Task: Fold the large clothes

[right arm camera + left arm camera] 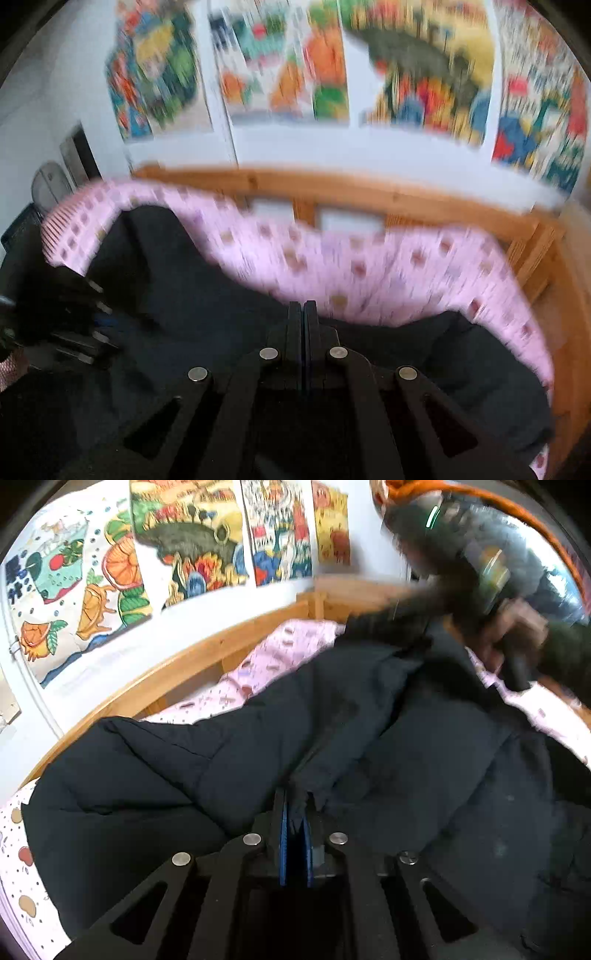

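left gripper [295,812] pinched a fold of the dark puffy jacket [258,746], likely to drag it flat | right gripper [303,314] clenched, seemingly on nothing, view blurred | jacket lay across the pink sheet [332,258] inside the wooden bed frame [177,672]

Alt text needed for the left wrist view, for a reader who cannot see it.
The left gripper is shut on a fold of a dark jacket spread over a pink sheet. Beyond it run a wooden bed rail and colourful posters, with the blurred right gripper at upper right.
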Demonstrator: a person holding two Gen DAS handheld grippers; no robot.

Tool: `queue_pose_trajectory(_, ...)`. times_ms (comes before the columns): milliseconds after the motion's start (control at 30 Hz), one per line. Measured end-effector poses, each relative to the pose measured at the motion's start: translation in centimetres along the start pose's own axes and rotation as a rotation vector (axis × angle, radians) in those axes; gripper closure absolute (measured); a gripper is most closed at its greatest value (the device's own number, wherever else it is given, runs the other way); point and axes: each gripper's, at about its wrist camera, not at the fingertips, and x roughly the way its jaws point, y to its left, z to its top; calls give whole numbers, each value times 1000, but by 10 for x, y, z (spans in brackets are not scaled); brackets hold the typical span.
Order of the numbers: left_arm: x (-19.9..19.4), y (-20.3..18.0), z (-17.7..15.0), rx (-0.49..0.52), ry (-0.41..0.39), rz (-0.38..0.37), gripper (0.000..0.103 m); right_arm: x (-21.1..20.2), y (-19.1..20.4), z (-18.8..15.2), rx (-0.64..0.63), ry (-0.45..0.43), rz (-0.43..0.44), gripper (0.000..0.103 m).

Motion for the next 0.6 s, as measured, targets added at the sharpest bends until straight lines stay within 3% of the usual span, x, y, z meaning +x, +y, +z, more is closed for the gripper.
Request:
queue_pose_trajectory(133, -40, 11, 0, -122, -144, -202, 90, 3, -4, -28, 35, 8, 57, 102)
queue_pose_trajectory(167, -49, 12, 3, -141, -186, -237, 85, 2, -5, -33, 35, 10, 70, 102)
queue_pose_trajectory(267, -47, 13, 23, -196, -204, -269, 78, 2, -6, -41, 31, 17, 99, 101)
queue_pose_trajectory(367, -7, 7, 46, -221, -84, -305, 78, 2, -9, -39, 22, 46, 118, 101)
queue_pose_trajectory(400, 12, 2, 49, -205, -5, -324, 78, 1, -10, -38, 10, 70, 121, 101)
queue_pose_trajectory(500, 62, -12, 46, -124, 239, -280, 79, 3, -17, -28, -43, 177, 117, 102)
queue_pose_trajectory(600, 83, -3, 49, -129, 314, -266, 88, 12, -26, -23, -71, 277, 103, 102)
